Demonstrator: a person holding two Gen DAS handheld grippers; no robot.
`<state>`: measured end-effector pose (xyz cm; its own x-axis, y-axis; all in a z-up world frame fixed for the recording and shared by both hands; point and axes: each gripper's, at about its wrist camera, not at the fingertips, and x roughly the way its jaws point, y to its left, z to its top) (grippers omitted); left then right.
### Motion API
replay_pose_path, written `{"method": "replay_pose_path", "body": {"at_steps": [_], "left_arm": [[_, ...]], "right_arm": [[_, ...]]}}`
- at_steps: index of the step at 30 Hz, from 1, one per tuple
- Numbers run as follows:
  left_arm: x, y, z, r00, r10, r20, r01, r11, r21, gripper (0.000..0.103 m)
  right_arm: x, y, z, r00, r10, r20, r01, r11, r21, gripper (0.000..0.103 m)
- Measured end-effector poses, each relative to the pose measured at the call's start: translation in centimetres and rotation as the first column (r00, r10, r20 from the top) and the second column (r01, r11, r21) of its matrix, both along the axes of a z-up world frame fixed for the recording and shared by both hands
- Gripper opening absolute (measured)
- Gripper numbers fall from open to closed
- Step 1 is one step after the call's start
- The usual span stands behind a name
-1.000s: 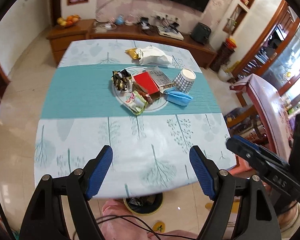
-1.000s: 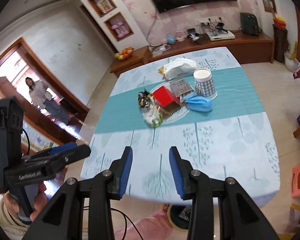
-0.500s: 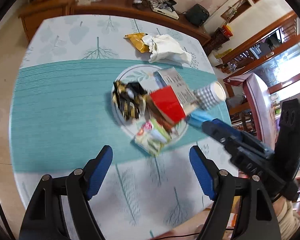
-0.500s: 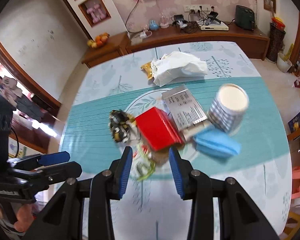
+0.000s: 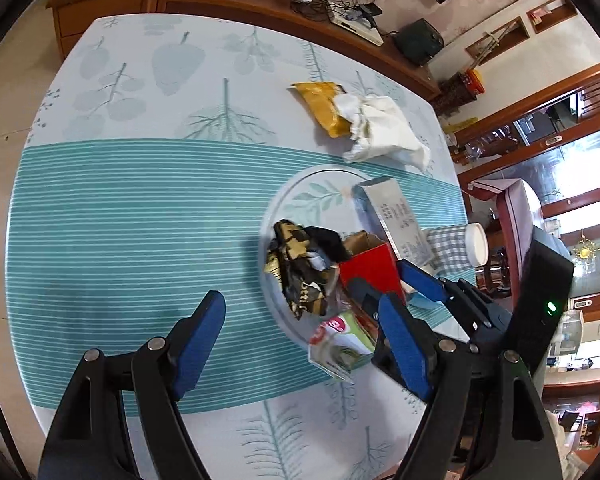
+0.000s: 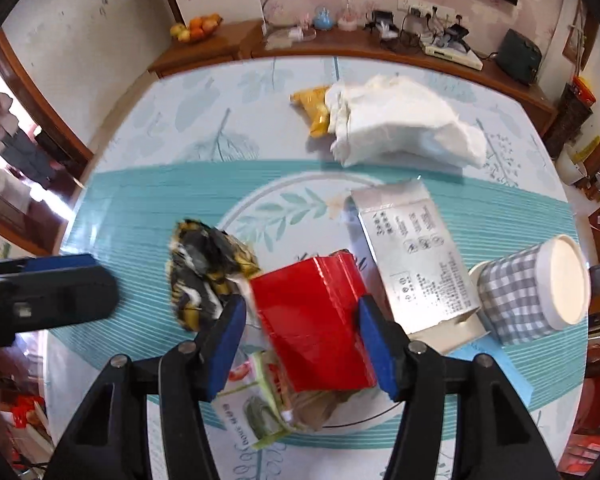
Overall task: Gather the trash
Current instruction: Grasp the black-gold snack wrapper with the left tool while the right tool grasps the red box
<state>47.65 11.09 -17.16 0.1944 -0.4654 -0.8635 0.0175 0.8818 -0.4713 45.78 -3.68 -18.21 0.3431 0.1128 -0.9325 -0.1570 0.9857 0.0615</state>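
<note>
With the right hand-held gripper [image 6: 300,336] just spread and straddling the red box [image 6: 314,320] on the plate [image 6: 276,208] mid-tabletop, pads should be squared on its sides before closing; the left hand-held gripper [image 5: 300,340] is spread, empty, over bare cloth.

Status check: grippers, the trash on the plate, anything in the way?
Right gripper just opened wider, straddling the red box, no grip yet. Left gripper open, empty. Wrappers and silver carton crowd the box on the plate.
</note>
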Motion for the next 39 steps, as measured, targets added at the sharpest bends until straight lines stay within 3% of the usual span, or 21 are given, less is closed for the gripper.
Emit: {"method": "replay_pose_path", "body": {"at_steps": [2, 5, 6, 10, 14, 27, 32, 39], "left_arm": [[-0.1, 0.7, -0.4, 1.000, 0.014, -0.010, -0.014, 1.000, -0.003, 0.078], [-0.2, 1.5, -0.8, 0.999, 0.029, -0.019, -0.029, 1.000, -0.006, 0.078], [-0.1, 1.7, -0.9, 0.999, 0.031, -0.020, -0.031, 0.999, -0.007, 0.078], [-0.2, 1.8, -0.7, 0.999, 0.035, -0.013, -0.035, 0.999, -0.015, 0.078], [-0.4, 1.5, -0.1, 1.000, 0.023, -0.007, -0.024, 1.000, -0.017, 0.078], [1.0, -1.0, 0.1, 1.000, -0.005, -0.014, 0.004, 1.000, -0.022, 0.078], [2.0, -1.1, -0.1, 0.998, 0.034, -0.043, -0.038, 0.996, -0.081, 0.078], [3.8, -1.9, -1.6, 0.991, 0.087, -0.097, -0.095, 0.992, -0.086, 0.078]], "right_arm": [[0.0, 0.2, -0.2, 1.000, 0.003, 0.002, -0.003, 1.000, -0.026, 0.056], [-0.1, 0.3, -0.2, 1.000, 0.002, 0.013, -0.001, 0.997, -0.074, 0.036], [-0.2, 0.2, -0.1, 1.000, -0.004, 0.013, 0.004, 0.997, -0.072, 0.027], [-0.8, -0.5, 0.4, 1.000, -0.021, 0.003, 0.021, 1.000, -0.021, 0.018], [-1.5, -1.2, 1.4, 1.000, -0.031, 0.004, 0.031, 0.999, 0.011, 0.002], [-3.0, -3.6, 2.0, 0.996, -0.081, -0.035, 0.084, 0.989, 0.119, 0.000], [-3.4, -4.9, 3.0, 0.992, -0.121, -0.026, 0.124, 0.978, 0.165, 0.000], [-4.0, -7.6, 3.4, 0.974, -0.223, -0.039, 0.225, 0.942, 0.248, 0.000]]}}
